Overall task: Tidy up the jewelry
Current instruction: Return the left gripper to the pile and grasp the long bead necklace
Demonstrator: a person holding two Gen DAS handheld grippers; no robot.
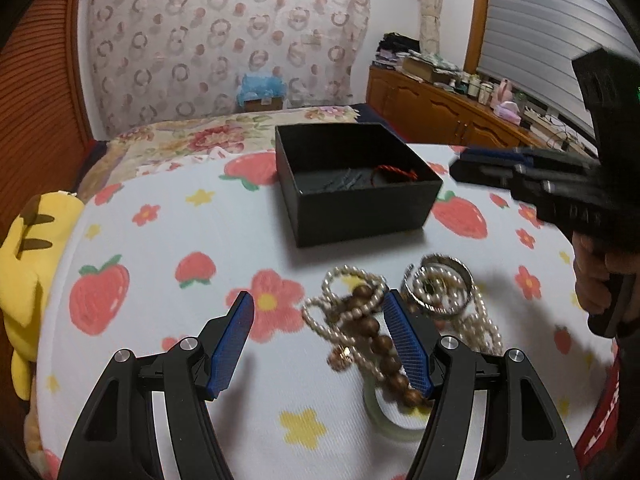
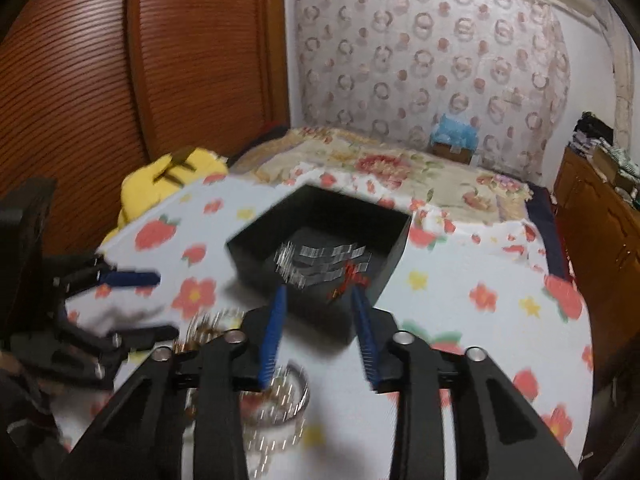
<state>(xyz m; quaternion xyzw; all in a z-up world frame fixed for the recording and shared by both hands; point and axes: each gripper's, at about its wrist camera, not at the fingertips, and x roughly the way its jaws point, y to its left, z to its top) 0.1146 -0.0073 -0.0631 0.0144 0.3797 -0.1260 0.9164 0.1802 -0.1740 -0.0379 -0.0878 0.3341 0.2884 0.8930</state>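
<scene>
Both jaws wide and empty: left gripper [image 1: 318, 312] should centre on wooden bead bracelet [image 1: 380, 338], box [image 1: 352, 184] at twelve o'clock.

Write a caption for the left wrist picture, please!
Open left gripper hovers over pearl necklace and wooden beads near the black box.

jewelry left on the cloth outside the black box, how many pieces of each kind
pearl strand: 1
wooden bead bracelet: 1
silver bangle: 1
pale green bangle: 1
small rose-gold piece, kind unclear: 1
total: 5
The black box already holds a red cord.
</scene>
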